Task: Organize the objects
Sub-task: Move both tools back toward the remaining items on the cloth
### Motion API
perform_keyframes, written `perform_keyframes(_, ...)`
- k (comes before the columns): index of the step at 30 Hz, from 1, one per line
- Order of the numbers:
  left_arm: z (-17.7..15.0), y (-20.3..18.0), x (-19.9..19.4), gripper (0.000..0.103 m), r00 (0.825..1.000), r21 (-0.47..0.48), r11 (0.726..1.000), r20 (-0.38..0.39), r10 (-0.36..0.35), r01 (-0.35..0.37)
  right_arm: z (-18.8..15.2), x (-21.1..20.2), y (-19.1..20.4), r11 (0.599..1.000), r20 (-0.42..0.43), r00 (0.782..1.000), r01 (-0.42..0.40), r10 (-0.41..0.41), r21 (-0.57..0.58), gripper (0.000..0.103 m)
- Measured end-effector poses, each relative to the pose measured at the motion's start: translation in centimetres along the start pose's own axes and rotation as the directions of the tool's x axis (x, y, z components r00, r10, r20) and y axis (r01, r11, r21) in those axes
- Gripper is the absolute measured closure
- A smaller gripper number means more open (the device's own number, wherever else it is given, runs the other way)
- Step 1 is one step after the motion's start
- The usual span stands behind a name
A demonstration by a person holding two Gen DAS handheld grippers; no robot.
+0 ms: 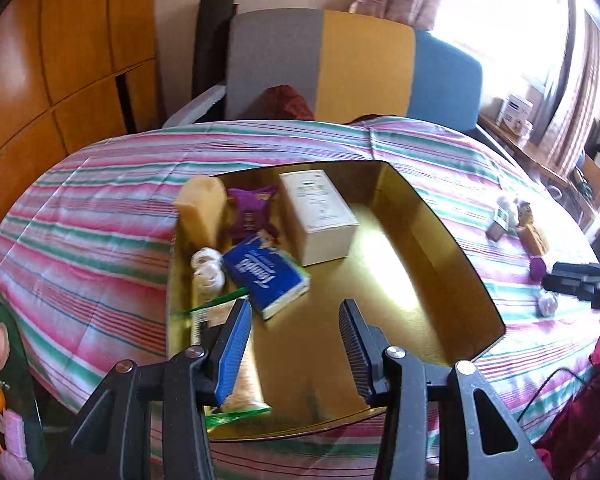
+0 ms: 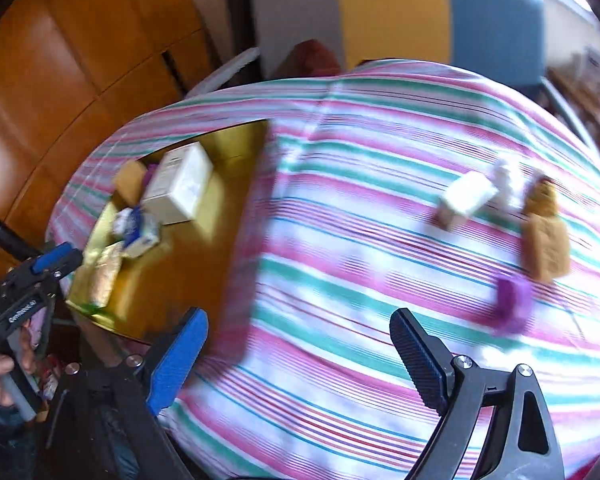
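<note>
We see a gold tray (image 1: 440, 240) lying on a bed covered with a striped sheet (image 1: 100, 216). In the tray a white box (image 1: 320, 216) stands toward the far side, with a tan block (image 1: 202, 208) and a purple packet (image 1: 252, 212) to its left. Nearer to us lie a blue tissue pack (image 1: 268, 276), a couple of white rolls (image 1: 208, 268) and a green-edged packet (image 1: 236, 384) along the tray's left wall.

Our left hand-held gripper (image 1: 296, 344) hangs over the near part of the tray, pointing steeply down. Its jaws stand partly apart with nothing between them; the left finger sits just above the green-edged packet, and we cannot tell whether it touches. The tissue pack lies just ahead of that finger.

Our right hand-held gripper (image 2: 300, 356) is over the bare sheet to the right of the tray, its jaws spread wide and empty. This view is blurred. Ahead of it and to the right, apart from its fingers, lie the loose things: a purple item (image 2: 512, 304) nearest, a brown packet (image 2: 544, 236) beyond it, then a small white box (image 2: 464, 200) and a white object (image 2: 506, 180) farther off. All four rest on the sheet outside the tray
</note>
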State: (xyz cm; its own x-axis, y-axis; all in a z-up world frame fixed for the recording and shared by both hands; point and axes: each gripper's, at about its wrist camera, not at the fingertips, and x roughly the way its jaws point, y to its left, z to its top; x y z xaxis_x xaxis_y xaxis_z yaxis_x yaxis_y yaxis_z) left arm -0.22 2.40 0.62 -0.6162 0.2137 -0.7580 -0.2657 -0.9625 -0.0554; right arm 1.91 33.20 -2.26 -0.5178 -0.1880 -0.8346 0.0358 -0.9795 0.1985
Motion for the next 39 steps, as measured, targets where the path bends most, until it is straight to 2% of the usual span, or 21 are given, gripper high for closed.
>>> perform_keyframes(4, 0.3, -1.7, 0.1, 0.057, 1.0, 0.037, 0.999, -0.003, -0.019, 0.019, -0.3, -1.6, -5.2, 0.988, 0.049, 0.994, 0.091, -0.098, 0.128, 0.008)
perform_keyframes(7, 0.5, -3.1, 0.2, 0.057, 0.999, 0.063, 0.997, -0.013, -0.051, 0.052, -0.3, -2.3, -9.7, 0.954, 0.078, 0.979, 0.162, -0.186, 0.251, 0.006)
perform_keyframes(9, 0.6, -4.2, 0.3, 0.057, 0.997, 0.083, 0.994, -0.017, -0.07, 0.071, -0.5, -2.4, -12.6, 0.919, 0.085, 0.964, 0.21, -0.251, 0.334, 0.006)
perform_keyframes(11, 0.8, -5.5, 0.4, 0.057, 0.995, 0.103, 0.99, -0.025, -0.093, 0.095, -1.2, -2.7, -15.5, 0.87, 0.092, 0.952, 0.223, -0.291, 0.44, 0.006)
perform_keyframes(14, 1.2, -7.2, 0.8, 0.057, 0.99, 0.123, 0.982, -0.044, -0.137, 0.141, -2.4, -3.0, -19.1, 0.756, 0.05, 0.941, 0.237, -0.335, 0.61, 0.006)
perform_keyframes(18, 1.5, -10.5, 1.5, 0.057, 0.978, 0.176, 0.963, -0.079, -0.194, 0.206, -4.2, -3.1, -22.1, 0.657, 0.024, 0.958, 0.177, -0.286, 0.733, 0.006)
perform_keyframes(20, 1.6, -12.4, 1.7, 0.057, 0.97, 0.209, 0.948, -0.098, -0.223, 0.239, -4.6, -2.8, -22.7, 0.63, 0.014, 0.965, 0.161, -0.263, 0.76, 0.006)
perform_keyframes(23, 1.8, -15.7, 2.3, 0.059, 0.944, 0.246, 0.913, -0.145, -0.297, 0.325, -4.4, -2.6, -22.7, 0.636, 0.013, 0.968, 0.155, -0.252, 0.756, 0.006)
perform_keyframes(28, 1.9, -21.2, 3.9, 0.061, 0.906, 0.325, 0.848, -0.212, -0.365, 0.418, -4.1, -2.5, -22.2, 0.654, 0.025, 0.97, 0.144, -0.243, 0.743, 0.006)
perform_keyframes(33, 0.9, -27.0, 5.6, 0.061, 0.858, 0.421, 0.748, -0.282, -0.43, 0.513, -4.3, -2.4, -22.7, 0.633, 0.034, 0.975, 0.117, -0.221, 0.766, 0.006)
perform_keyframes(35, 0.6, -28.7, 6.6, 0.061, 0.852, 0.435, 0.734, -0.312, -0.42, 0.521, -4.3, -2.4, -22.7, 0.628, 0.037, 0.975, 0.113, -0.221, 0.77, 0.006)
perform_keyframes(39, 0.5, -31.6, 8.7, 0.055, 0.823, 0.432, 0.704, -0.373, -0.43, 0.563, -4.9, -2.6, -23.4, 0.605, 0.037, 0.973, 0.111, -0.226, 0.788, 0.003)
